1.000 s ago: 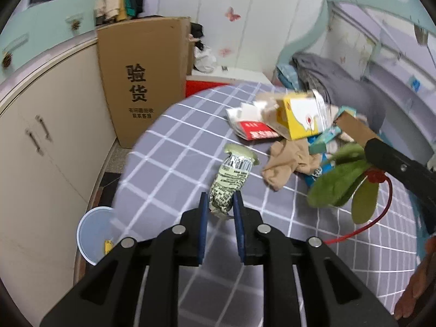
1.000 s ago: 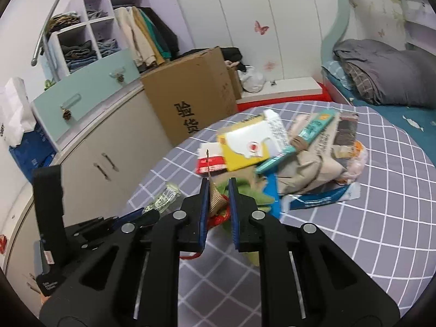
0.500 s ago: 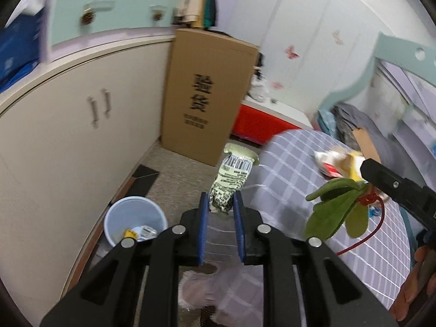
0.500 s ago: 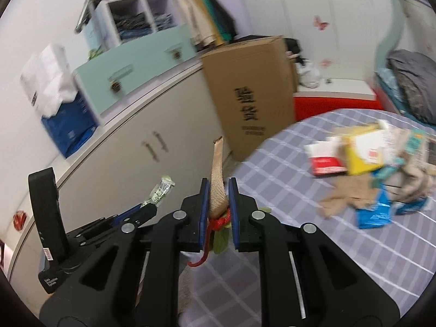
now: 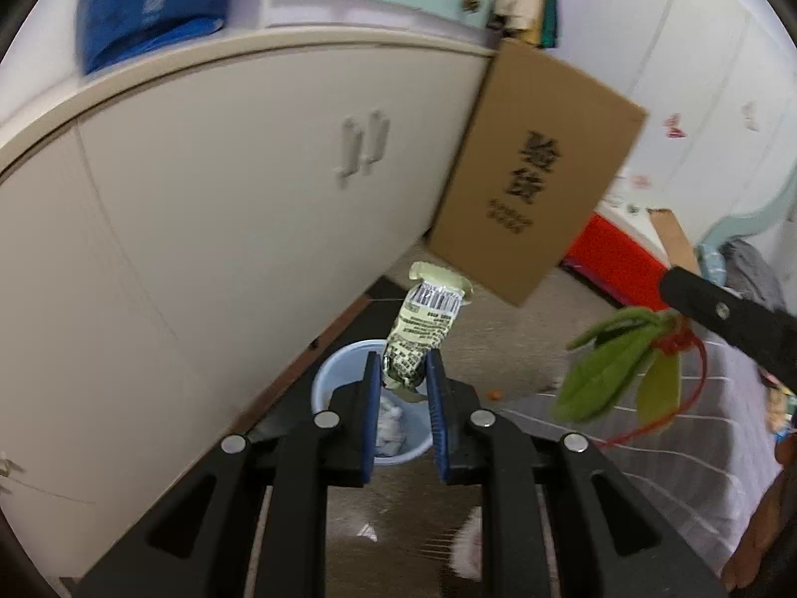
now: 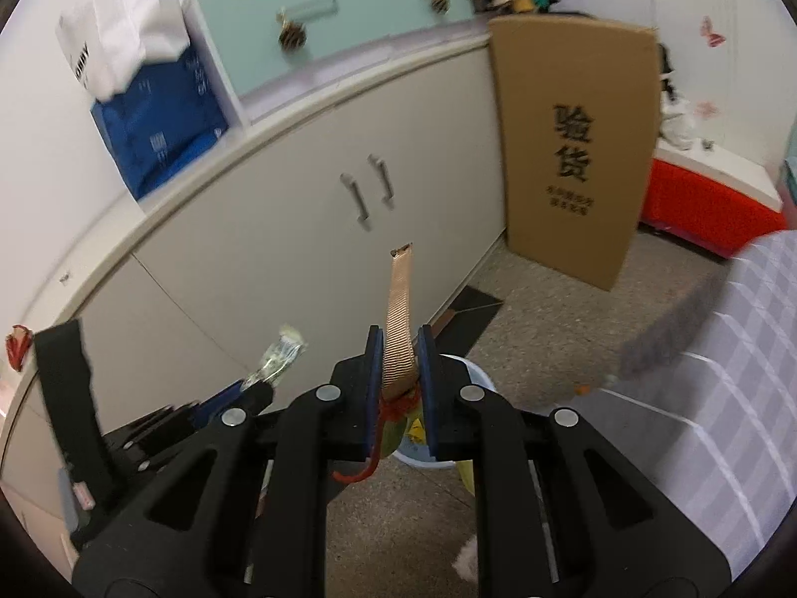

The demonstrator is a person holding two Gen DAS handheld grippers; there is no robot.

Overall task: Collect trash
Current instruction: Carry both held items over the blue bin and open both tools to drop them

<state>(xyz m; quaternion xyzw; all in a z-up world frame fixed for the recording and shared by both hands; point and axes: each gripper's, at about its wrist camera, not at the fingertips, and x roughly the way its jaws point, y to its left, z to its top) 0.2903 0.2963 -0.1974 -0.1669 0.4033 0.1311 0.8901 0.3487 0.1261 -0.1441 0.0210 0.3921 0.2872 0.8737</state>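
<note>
Both grippers are loaded and hover near the bin, so this round of collecting looks well along, though nothing has been dropped yet. At the lower centre of the left wrist view, the left gripper (image 5: 403,383) is clamped on a crumpled pale-green printed plastic wrapper (image 5: 423,329), which sticks up above the jaws. Directly behind those jaws, on the speckled floor, stands the small pale-blue plastic waste bin (image 5: 343,373), with white crumpled scraps already inside, so some trash seems to have gone in.

In the right wrist view the right gripper (image 6: 401,388) is closed on a tan ribbed fabric strap (image 6: 400,319) tied with red cord to green leaf-shaped pieces (image 5: 605,373), which dangle at the right of the left view. The bin's rim shows just beyond its jaws, at lower centre.

What appears left: lining each item up over the bin and releasing it. The grey checked tablecloth (image 6: 737,378) shows at the right edge; whether more trash remains there cannot be told.
</note>
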